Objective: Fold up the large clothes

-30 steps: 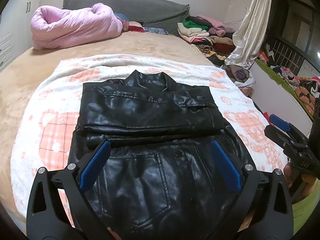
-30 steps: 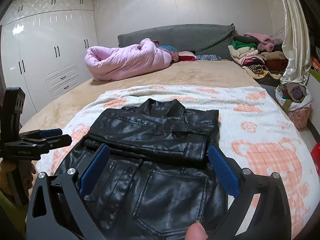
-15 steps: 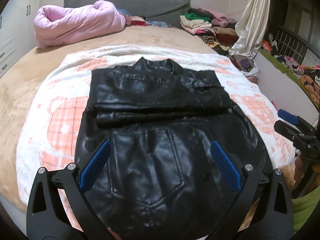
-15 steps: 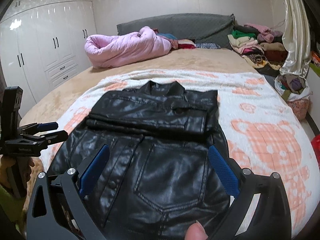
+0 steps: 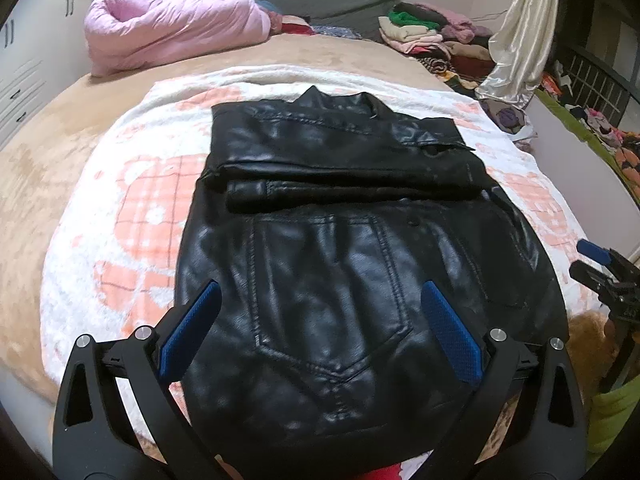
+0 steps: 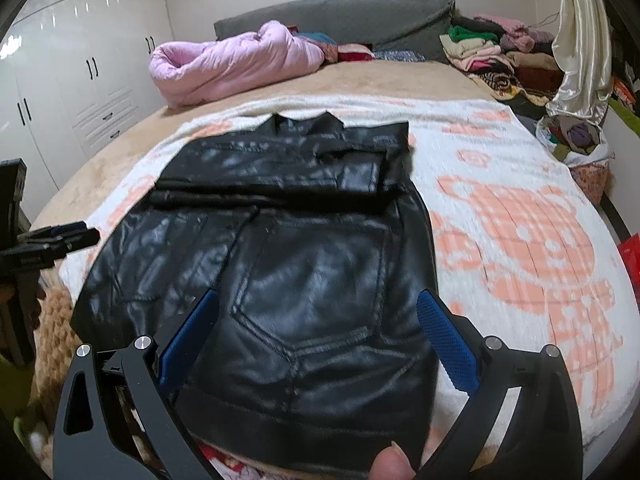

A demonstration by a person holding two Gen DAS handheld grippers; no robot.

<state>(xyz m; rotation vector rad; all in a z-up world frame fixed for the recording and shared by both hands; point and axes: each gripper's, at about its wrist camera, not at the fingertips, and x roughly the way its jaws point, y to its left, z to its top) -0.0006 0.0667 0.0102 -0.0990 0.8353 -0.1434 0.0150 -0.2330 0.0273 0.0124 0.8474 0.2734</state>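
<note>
Glossy black leather jacket (image 5: 344, 240) spread flat on white towel blanket with orange bear print (image 5: 136, 208), collar at far end, sleeves folded across upper half. At far left on tan bed cover (image 5: 52, 152), rolled pink quilted duvet (image 5: 172, 32). Left gripper with blue pads (image 5: 320, 316) held above jacket's near hem, jaws spread wide, nothing between them. Right gripper with blue pads (image 6: 318, 318) likewise wide apart over hem, gripping nothing. At far right, stack of mixed folded clothes (image 6: 504, 48) beside shiny cream curtain (image 6: 580, 36).
</note>
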